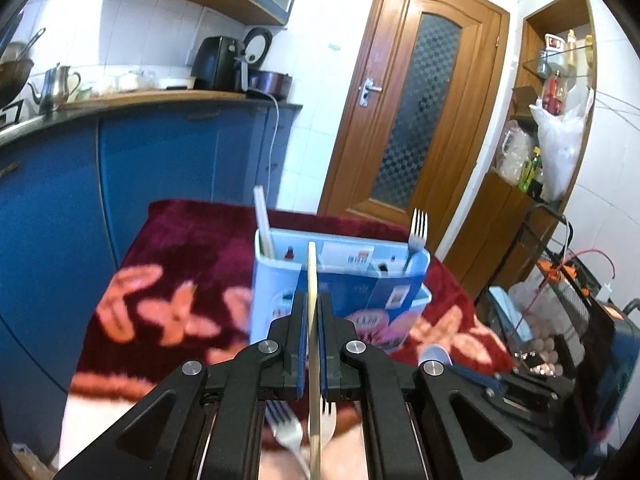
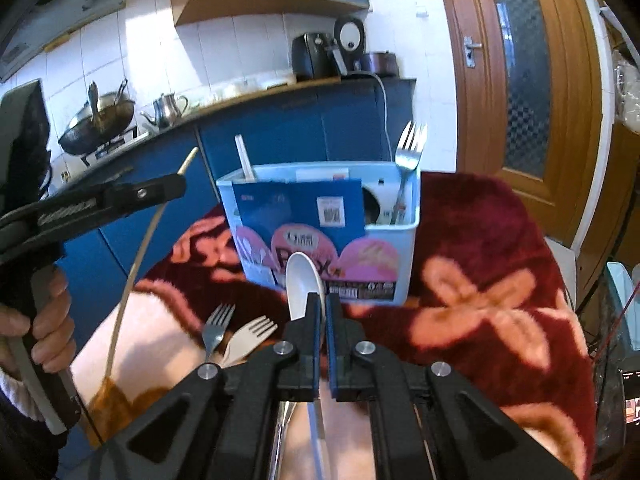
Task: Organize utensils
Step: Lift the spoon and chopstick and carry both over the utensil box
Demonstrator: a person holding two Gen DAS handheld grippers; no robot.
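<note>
Left tool (image 1: 314, 304) clamps one pale chopstick (image 1: 312, 276). Right tool (image 2: 323, 308) clamps one white spoon (image 2: 303, 284). Two forks (image 2: 240, 332) lie at the surface's (image 2: 480, 240) near edge; one fork (image 2: 408, 148) stands in the blue box (image 2: 404, 248).

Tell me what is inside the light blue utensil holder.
In the light blue holder, a metal fork stands at the right and a pale stick at the left. Its front card hides everything lower down.
</note>
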